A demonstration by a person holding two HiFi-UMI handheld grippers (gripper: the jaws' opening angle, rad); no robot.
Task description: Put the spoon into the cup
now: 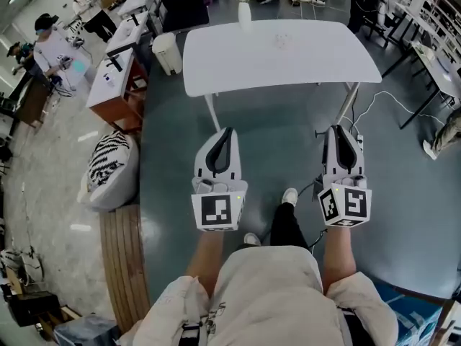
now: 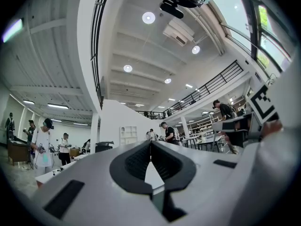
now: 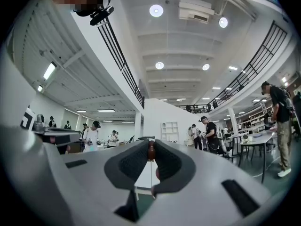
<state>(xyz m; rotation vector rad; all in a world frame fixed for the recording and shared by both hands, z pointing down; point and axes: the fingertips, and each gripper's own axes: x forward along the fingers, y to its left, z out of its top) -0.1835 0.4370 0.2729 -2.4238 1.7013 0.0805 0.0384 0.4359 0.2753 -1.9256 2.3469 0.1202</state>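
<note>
My right gripper (image 1: 339,131) (image 3: 151,149) is shut on a small brown piece pinched between its tips, which looks like the end of the spoon (image 3: 150,151). A thin stem hangs down from it. The left gripper (image 1: 227,132) (image 2: 150,144) is shut, tips touching, with nothing held. Both are held about level over the dark floor, short of the white table (image 1: 216,63). A small pale, clear thing that may be the cup (image 1: 280,42) stands mid-table; it is too faint to be sure. At the table's far edge stands a white vase (image 1: 245,9).
A white bin (image 1: 167,52) stands left of the table. A striped cushion (image 1: 108,168) and a wooden bench (image 1: 126,265) lie at the left. Cables (image 1: 374,107) trail on the floor at the right. Desks and people fill the far left.
</note>
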